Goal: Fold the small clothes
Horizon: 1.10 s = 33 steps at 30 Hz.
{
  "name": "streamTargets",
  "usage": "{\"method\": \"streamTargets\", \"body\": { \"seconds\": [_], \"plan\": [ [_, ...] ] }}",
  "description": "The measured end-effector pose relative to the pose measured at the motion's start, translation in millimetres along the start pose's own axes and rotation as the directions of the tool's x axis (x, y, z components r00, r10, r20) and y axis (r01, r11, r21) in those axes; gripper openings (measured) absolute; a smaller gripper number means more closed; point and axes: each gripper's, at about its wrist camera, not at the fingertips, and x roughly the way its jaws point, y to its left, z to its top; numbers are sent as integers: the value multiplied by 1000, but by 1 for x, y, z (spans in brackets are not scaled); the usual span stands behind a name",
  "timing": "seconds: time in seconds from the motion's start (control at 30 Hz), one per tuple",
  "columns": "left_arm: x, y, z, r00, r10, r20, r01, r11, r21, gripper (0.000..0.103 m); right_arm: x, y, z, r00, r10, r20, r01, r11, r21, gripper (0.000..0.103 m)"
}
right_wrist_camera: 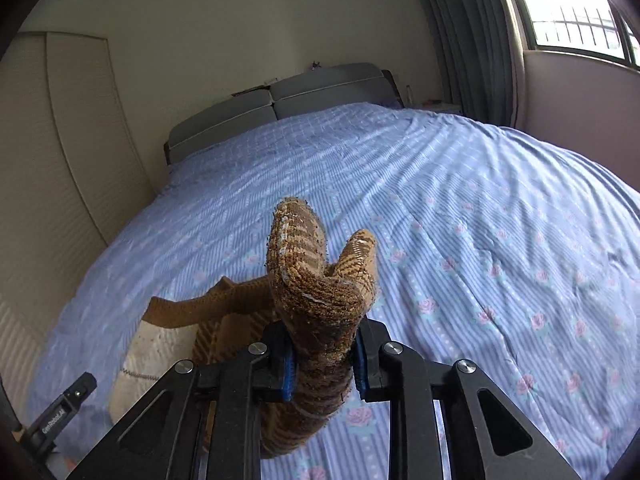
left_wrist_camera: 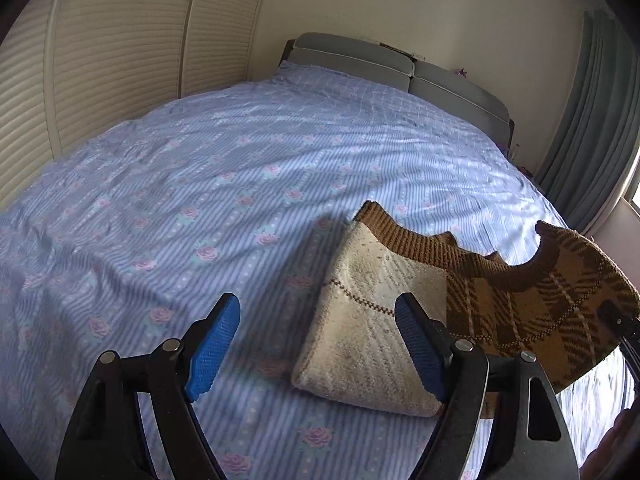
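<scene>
A small knitted sweater (left_wrist_camera: 372,332), brown plaid outside and cream inside, lies on the bed. Its cream inner side shows at the left, and the brown plaid half (left_wrist_camera: 540,300) is lifted up at the right. My left gripper (left_wrist_camera: 320,348) is open and empty, with blue pads, just above the sweater's left edge. My right gripper (right_wrist_camera: 324,364) is shut on a bunched fold of the brown sweater (right_wrist_camera: 316,280), which stands up between its pads and is held above the bed. The cream part shows low left in the right wrist view (right_wrist_camera: 152,356).
The bed (left_wrist_camera: 240,160) has a blue striped cover with pink roses and a grey headboard (left_wrist_camera: 384,64). Cream louvred wardrobe doors (left_wrist_camera: 100,72) stand to the left. A grey curtain (right_wrist_camera: 472,40) and a window (right_wrist_camera: 580,4) are at the right.
</scene>
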Motion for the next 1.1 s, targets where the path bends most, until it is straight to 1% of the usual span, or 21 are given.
{"method": "streamTargets", "body": {
  "seconds": [0.1,0.17,0.3,0.4,0.47,0.53,0.6,0.7,0.8,0.87,0.9,0.93,1.0,1.03,1.1],
  "plan": [
    [-5,25,10,1000,26,-2,-26,999,-35,80,-2,33,10,1000,10,25,-9,998,-60,23],
    [-8,46,16,999,47,1,-47,996,-75,80,-4,61,16,999,23,45,-18,994,-105,22],
    [-15,89,23,996,89,13,-86,984,-158,80,-9,127,17,993,81,87,-60,974,-220,22],
    [-19,119,26,992,122,18,-115,970,-216,80,-7,181,-2,989,118,93,-78,930,-359,22],
    [-19,133,27,991,133,14,-126,962,-243,80,3,209,-23,991,126,49,-91,891,-445,22],
    [-17,142,26,991,131,4,-126,960,-252,80,11,227,-49,994,110,5,-91,845,-528,22],
    [-13,143,26,992,125,-6,-123,962,-245,80,17,237,-77,995,86,-45,-95,785,-612,22],
    [-7,139,24,994,106,-23,-109,970,-219,80,27,232,-113,991,58,-118,-123,716,-687,22],
    [-2,134,22,995,94,-44,-100,978,-185,80,30,224,-137,985,58,-161,-159,658,-736,22],
    [1,133,21,994,93,-54,-101,979,-178,80,30,223,-148,985,58,-165,-166,615,-771,23],
    [2,133,21,994,90,-59,-99,979,-176,80,30,223,-149,986,61,-158,-162,607,-778,24],
    [3,133,20,994,89,-61,-98,980,-171,80,30,223,-148,986,63,-154,-161,607,-778,28],
    [5,130,20,994,88,-68,-98,983,-156,80,29,225,-145,985,75,-154,-166,621,-766,35],
    [6,127,20,994,84,-69,-93,984,-150,80,28,226,-142,985,78,-156,-170,626,-761,40],
    [4,122,21,996,66,-66,-74,988,-132,80,22,227,-138,985,86,-150,-170,634,-754,43]
  ]
}}
